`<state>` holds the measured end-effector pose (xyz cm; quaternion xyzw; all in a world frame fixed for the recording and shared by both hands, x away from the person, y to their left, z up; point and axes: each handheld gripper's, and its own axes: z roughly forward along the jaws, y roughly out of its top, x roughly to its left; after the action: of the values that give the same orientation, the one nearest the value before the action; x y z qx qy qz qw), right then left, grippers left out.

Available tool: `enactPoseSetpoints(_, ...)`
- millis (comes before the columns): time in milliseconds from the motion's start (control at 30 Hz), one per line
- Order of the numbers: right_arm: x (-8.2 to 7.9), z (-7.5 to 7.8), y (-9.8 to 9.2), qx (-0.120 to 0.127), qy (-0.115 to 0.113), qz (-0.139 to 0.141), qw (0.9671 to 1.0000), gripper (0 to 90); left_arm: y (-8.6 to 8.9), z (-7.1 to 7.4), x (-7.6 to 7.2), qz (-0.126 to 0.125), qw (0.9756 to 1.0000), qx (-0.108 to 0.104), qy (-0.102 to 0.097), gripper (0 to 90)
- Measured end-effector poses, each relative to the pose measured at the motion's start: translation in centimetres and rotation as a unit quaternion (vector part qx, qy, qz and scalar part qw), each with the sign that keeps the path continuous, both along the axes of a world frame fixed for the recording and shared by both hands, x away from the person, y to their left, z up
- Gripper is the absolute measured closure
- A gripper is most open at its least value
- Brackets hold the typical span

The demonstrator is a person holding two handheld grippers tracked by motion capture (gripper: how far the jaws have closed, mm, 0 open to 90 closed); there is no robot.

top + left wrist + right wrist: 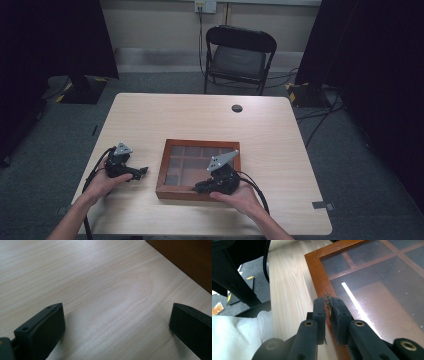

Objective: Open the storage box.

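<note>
A glass-lidded wooden display box [198, 170] lies on the desk [210, 120], toward 6 o'clock. The right hand-held gripper [328, 305] pinches the small brass knob [328, 297] on its near frame; lifting the lid probably follows. The left hand-held gripper [117, 322], at 9 o'clock, gapes wide and empty.

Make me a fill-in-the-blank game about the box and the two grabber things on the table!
1. The wooden box has a lid made of ____.
2. The right gripper is pinching a small metal knob at the lid's ____.
3. The left gripper has its jaws ____ over bare table.
4. Behind the table stands a black folding ____.

Missing words: glass; edge; open; chair
</note>
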<state>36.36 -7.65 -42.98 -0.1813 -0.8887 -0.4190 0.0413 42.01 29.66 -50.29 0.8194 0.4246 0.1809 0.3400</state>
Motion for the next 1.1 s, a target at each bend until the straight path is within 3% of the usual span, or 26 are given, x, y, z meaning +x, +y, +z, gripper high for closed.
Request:
enactPoseSetpoints(333, 0.5, -0.2, -0.1, 0.011, -0.003, -0.005, 0.9999, 78.5, 0.0, 0.0, 0.0, -0.001, 1.0000, -0.002, 0.000, 0.0)
enactPoseSetpoints(533, 0.7, -0.7, 0.2, -0.002, -0.009, 0.002, 1.0000, 80.0, 0.0, 0.0, 0.0, 0.000, 1.0000, 0.000, 0.000, 0.0)
enactPoseSetpoints(867, 0.3, -1.0, 0.4, 0.001, -0.030, 0.011, 0.9995, 82.2, 0.0, 0.0, 0.0, 0.000, 1.0000, 0.000, 0.000, 0.0)
enactPoseSetpoints(1100, 0.3, -0.7, 0.5, -0.009, -0.027, 0.016, 0.9995, 82.4, 0.0, 0.0, 0.0, 0.000, 1.0000, 0.000, 0.000, 0.0)
